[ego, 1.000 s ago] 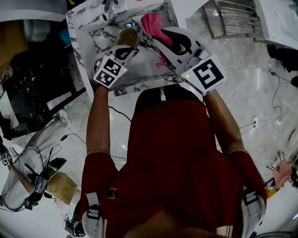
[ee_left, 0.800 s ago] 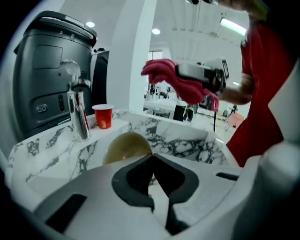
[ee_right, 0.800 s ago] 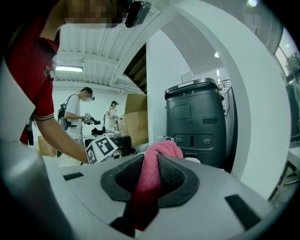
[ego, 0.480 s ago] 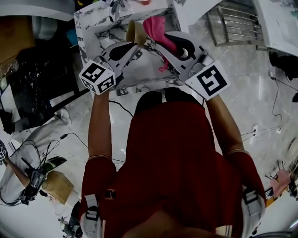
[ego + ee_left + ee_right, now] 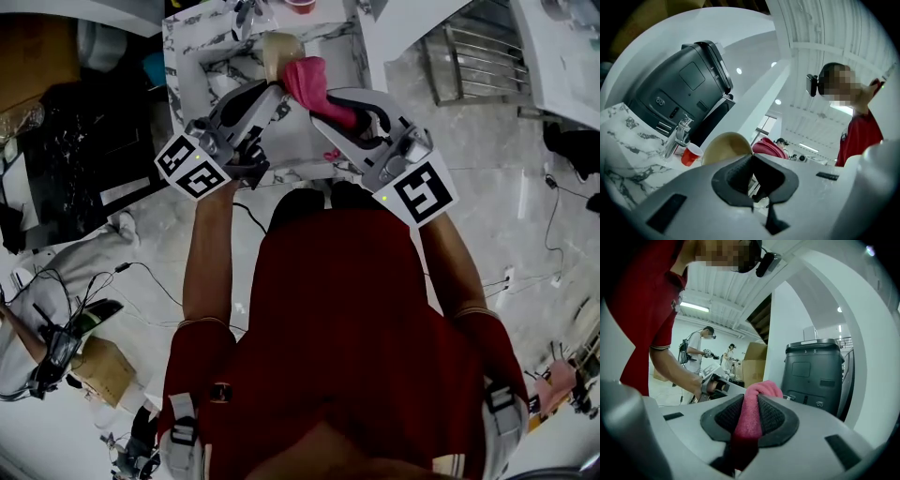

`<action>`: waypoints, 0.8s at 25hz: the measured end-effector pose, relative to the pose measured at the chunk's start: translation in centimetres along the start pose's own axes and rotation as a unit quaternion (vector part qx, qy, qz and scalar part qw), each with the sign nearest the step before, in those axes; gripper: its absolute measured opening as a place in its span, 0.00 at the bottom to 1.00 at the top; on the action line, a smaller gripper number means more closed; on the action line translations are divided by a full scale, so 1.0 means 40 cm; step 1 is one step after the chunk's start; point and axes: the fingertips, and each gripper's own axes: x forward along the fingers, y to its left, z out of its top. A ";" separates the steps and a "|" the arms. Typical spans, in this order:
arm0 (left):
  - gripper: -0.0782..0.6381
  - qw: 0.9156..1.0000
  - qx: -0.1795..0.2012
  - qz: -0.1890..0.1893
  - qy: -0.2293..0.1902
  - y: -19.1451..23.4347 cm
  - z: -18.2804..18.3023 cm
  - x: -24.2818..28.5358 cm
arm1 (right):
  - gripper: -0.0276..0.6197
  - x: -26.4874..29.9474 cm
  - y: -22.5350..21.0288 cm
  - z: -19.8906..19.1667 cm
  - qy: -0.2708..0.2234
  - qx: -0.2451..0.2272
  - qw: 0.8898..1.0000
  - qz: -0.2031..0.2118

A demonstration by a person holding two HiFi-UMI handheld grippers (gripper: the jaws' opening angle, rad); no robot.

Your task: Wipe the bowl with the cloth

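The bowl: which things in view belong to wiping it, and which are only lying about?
In the job: bowl in left gripper; pink cloth in right gripper.
Lying about: red cup, faucet, dark bin, cardboard box.

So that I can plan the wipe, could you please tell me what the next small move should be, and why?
Probably ease the cloth into the hollow of the bowl and start rubbing. The left gripper is shut on the bowl's rim and holds it raised. The right gripper is shut on the cloth, which sits right beside the bowl. Whether they touch cannot be told.
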 end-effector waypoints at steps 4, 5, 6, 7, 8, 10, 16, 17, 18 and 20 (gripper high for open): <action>0.13 0.999 -0.020 -0.012 -0.025 -0.032 0.017 -0.003 | 0.18 -0.017 0.037 0.013 -0.005 -0.032 0.999 0.029; 0.13 0.999 -0.023 -0.014 -0.029 -0.039 0.018 -0.004 | 0.18 -0.020 0.044 0.018 -0.009 -0.037 0.999 0.035; 0.13 0.999 -0.028 -0.017 -0.033 -0.046 0.020 -0.005 | 0.18 -0.022 0.049 0.022 -0.011 -0.041 0.998 0.039; 0.13 0.999 -0.033 -0.019 -0.038 -0.053 0.022 -0.007 | 0.18 -0.023 0.053 0.024 -0.012 -0.045 0.998 0.041; 0.13 0.998 -0.037 -0.021 -0.043 -0.060 0.023 -0.009 | 0.18 -0.023 0.055 0.025 -0.011 -0.048 0.998 0.042; 0.13 0.997 -0.044 -0.024 -0.051 -0.072 0.027 -0.016 | 0.18 -0.023 0.059 0.023 -0.006 -0.055 0.998 0.041; 0.13 0.998 -0.028 -0.022 -0.049 -0.104 0.029 -0.032 | 0.18 -0.019 0.072 0.029 0.006 -0.063 0.997 0.041; 0.13 0.999 -0.021 -0.021 -0.044 -0.107 0.027 -0.035 | 0.18 -0.016 0.076 0.032 0.008 -0.065 0.997 0.043; 0.13 0.999 -0.013 -0.020 -0.039 -0.110 0.025 -0.038 | 0.18 -0.014 0.079 0.035 0.010 -0.069 0.997 0.044; 0.13 0.999 0.002 -0.021 -0.027 -0.118 0.022 -0.043 | 0.18 -0.009 0.083 0.047 0.009 -0.077 0.996 0.045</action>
